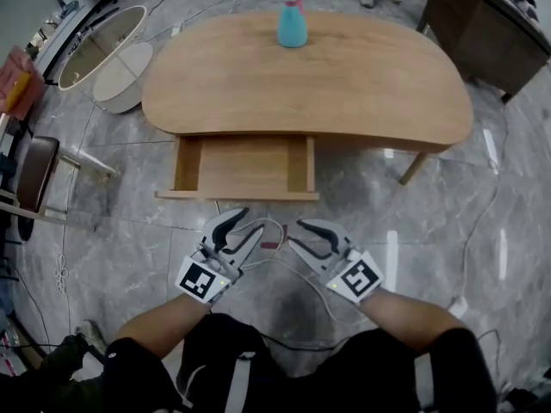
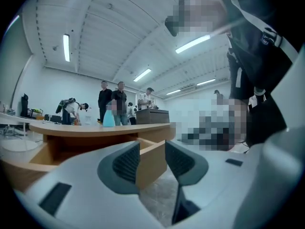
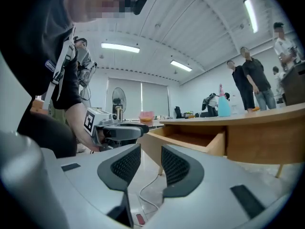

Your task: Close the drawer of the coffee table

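Observation:
The kidney-shaped wooden coffee table has its drawer pulled out toward me, and the drawer holds nothing. Both grippers hover over the marble floor just short of the drawer's front edge. My left gripper is open with nothing between its fingers; in the left gripper view the drawer's corner shows beyond the left gripper. My right gripper is also open and holds nothing. The right gripper view looks past the right gripper at the open drawer and the left gripper.
A teal bottle stands at the table's far edge. An oval mirror and a round white stool lie far left, a chair to the left, and a dark cabinet at the far right. Cables run across the floor. People stand beyond the table.

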The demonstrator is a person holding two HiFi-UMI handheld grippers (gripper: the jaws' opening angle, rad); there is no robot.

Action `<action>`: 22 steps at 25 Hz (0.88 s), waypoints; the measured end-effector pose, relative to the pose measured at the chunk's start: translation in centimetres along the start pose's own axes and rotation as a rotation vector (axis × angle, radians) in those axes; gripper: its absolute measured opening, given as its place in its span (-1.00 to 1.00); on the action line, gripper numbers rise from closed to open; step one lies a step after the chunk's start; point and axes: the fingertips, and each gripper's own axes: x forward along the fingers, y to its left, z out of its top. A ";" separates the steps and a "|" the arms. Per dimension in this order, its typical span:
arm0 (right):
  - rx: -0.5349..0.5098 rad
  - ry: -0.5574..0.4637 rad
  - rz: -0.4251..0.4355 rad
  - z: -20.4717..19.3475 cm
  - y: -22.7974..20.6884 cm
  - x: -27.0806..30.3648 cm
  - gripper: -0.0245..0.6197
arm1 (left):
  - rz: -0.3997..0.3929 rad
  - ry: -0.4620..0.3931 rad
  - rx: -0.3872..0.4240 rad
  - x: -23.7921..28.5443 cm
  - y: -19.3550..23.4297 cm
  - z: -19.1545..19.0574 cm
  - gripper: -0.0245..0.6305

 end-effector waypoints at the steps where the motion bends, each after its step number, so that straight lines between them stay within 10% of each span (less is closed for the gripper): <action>1: 0.010 0.011 0.009 -0.4 0.5 0.9 -0.58 | 0.023 0.003 0.006 -0.6 0.8 -0.4 -0.47; 22: 0.097 0.045 -0.231 -3.5 -3.9 6.0 -0.58 | 0.254 0.092 -0.031 -4.2 8.9 -7.3 -0.47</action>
